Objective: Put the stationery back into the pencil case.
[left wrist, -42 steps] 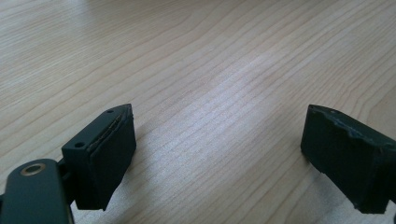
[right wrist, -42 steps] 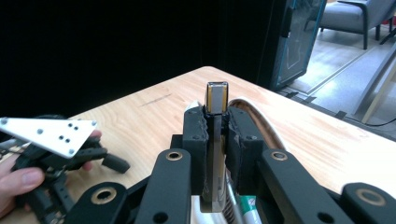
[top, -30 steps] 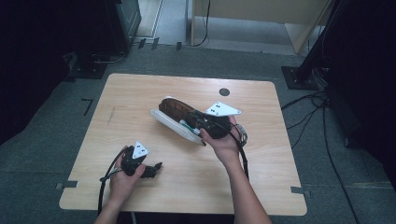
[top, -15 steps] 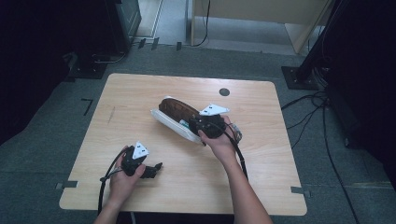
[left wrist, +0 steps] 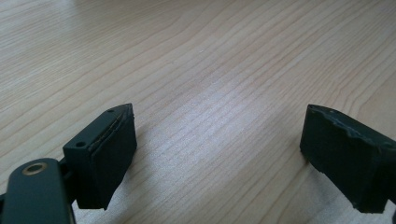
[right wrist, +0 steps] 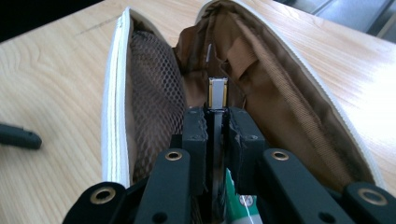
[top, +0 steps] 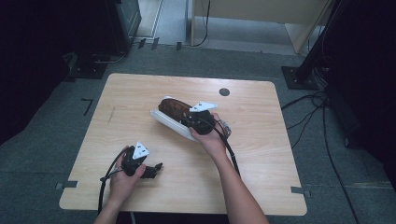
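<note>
Fingers [right wrist: 194, 133] pinch one tube [right wrist: 217, 93] inside one pouch [right wrist: 154, 88].

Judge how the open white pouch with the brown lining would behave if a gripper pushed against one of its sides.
The pouch would probably give way rather than slide: its walls look like soft fabric and mesh, bowed open. It seems light for its size, so a firm push might shift it across the table. It is unlikely to roll, since it lies long and flat.

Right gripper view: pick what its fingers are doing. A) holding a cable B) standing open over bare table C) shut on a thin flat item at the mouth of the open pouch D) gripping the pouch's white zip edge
C: the right gripper pinches a thin flat item, pointing into the brown-lined pouch.
</note>
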A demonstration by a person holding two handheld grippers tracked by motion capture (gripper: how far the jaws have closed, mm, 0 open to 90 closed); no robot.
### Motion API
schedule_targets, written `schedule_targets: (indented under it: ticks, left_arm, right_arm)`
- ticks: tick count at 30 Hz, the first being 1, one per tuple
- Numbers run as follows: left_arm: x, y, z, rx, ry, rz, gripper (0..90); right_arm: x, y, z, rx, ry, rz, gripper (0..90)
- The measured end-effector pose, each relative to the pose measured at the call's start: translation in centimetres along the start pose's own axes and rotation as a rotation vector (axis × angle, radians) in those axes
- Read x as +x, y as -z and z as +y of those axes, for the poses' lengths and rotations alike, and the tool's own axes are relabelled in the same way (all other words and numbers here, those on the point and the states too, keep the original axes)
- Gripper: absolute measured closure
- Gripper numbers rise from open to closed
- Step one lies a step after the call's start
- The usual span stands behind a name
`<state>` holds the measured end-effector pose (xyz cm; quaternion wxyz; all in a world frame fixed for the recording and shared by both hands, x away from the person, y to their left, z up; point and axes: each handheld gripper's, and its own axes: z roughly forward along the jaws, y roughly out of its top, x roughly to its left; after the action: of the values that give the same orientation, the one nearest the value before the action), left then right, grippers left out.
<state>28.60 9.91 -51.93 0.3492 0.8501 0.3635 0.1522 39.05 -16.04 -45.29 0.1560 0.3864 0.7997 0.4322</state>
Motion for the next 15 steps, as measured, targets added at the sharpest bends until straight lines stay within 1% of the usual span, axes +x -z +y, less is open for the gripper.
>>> schedule_targets:
  ticks: [2,10,15]
  left_arm:
    - [0.0,0.0,0.0,0.000,-0.001,-0.001,11.2]
    - [0.0,0.0,0.0,0.000,-0.001,-0.002,11.3]
    - [0.0,0.0,0.0,0.000,-0.001,-0.002,11.3]
  right_arm:
    - [0.0,-0.2,0.2,0.008,-0.017,0.000,78.3]
    - [0.0,-1.1,0.7,0.035,-0.013,-0.016,76.5]
    - [0.0,-1.6,0.8,0.034,-0.004,-0.017,76.9]
